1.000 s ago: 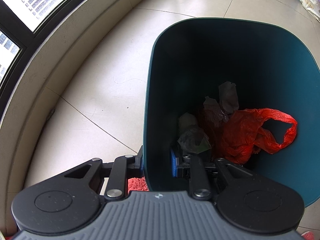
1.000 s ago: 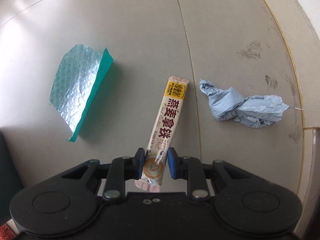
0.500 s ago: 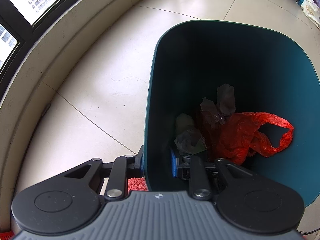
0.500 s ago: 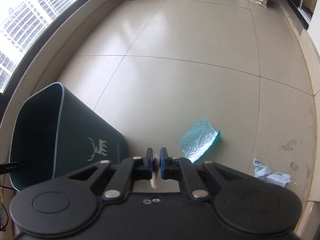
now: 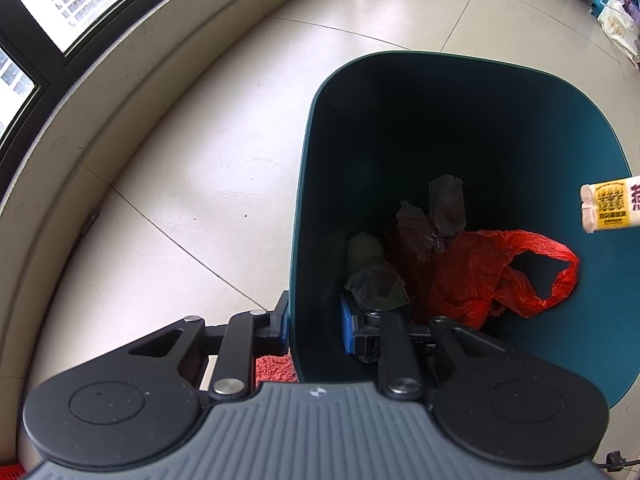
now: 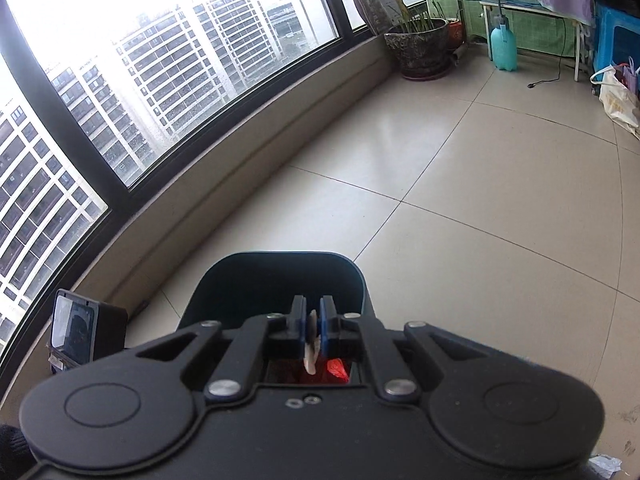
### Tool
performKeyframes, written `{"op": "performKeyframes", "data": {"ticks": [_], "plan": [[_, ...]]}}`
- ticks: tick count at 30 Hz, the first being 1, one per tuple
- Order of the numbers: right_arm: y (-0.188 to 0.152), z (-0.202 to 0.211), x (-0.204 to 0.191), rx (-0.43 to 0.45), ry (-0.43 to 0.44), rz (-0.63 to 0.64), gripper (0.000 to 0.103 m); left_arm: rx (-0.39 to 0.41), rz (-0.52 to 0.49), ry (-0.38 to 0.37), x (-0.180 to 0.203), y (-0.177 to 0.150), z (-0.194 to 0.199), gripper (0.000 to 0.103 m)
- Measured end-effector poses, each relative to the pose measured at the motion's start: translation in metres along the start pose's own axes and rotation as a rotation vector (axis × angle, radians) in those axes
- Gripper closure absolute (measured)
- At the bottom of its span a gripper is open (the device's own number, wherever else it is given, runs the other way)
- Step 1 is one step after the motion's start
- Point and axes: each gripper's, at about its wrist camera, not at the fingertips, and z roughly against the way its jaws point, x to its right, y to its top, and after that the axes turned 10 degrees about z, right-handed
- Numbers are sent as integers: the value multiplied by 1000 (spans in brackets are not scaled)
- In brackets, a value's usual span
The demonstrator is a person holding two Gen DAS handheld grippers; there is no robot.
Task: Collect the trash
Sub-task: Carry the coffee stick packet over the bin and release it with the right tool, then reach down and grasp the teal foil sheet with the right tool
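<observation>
Trash bin, dark teal, on tiled floor | left tongs clamp its near wall | red plastic bag inside | right tongs pinch sachet above opening

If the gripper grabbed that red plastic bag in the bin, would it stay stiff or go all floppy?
Probably floppy: the red plastic bag lies crumpled, its handle loop drooping. It looks thin, so likely very light. Its glossy wrinkles suggest it might slip from a loose pinch.
</observation>
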Motion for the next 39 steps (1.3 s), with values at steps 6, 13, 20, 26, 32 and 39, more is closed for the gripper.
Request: {"op": "performKeyframes", "data": {"ticks": [6, 13, 20, 26, 32, 39], "plan": [[-3, -62, -25, -77, 23, 5, 98, -6, 1, -7, 0, -1, 0, 80], [-14, -117, -36, -181, 61, 27, 95, -5, -1, -12, 0, -1, 0, 80], [-27, -121, -49, -258, 26, 76, 83, -7, -4, -14, 1, -1, 1, 80], [-27, -80, -48, -213, 48, 146, 77, -4, 0, -19, -2, -1, 1, 80], [-25, -19, -19, -125, 18, 119, 67, -6, -3, -16, -2, -2, 0, 80], [-39, 8, 60, -91, -168, -31, 51, 1, -5, -11, -1, -2, 1, 80]]}}
